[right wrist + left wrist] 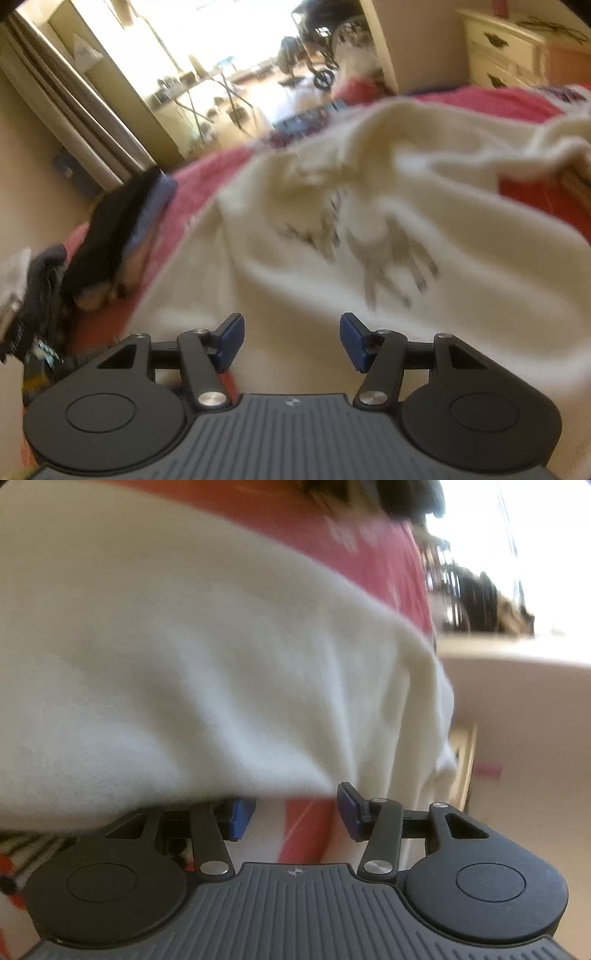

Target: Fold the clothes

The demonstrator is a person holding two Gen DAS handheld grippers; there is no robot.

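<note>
**A:** Where's the garment right now?

**B:** The cream shirt (pixel 369 236) lies rumpled on the red bedspread (pixel 199 181), print side up, one end bunched at the far right. In my left view the same cloth (pixel 207 672) fills almost everything, so that side is pressed in very close.

**A:** Are you holding it?

**B:** No. My right tool (pixel 291 338) has its blue pads spread apart, hovering just over the near edge of the fabric with nothing between them. My left tool (pixel 295 812) is also apart; a fold of shirt drapes over the left pad, but the jaws are not closed on it.

**A:** Why come in so low?

**B:** I judge I'm lining up to pinch the hem at two places, so the shirt can be lifted and laid flat before any fold. Both views are blurred, so the exact edge is hard to pick out.

**A:** Anything nearby?

**B:** A dark stack of clothes (pixel 110 236) sits on the bed's far left, well apart from the shirt, likely finished pieces.
</note>
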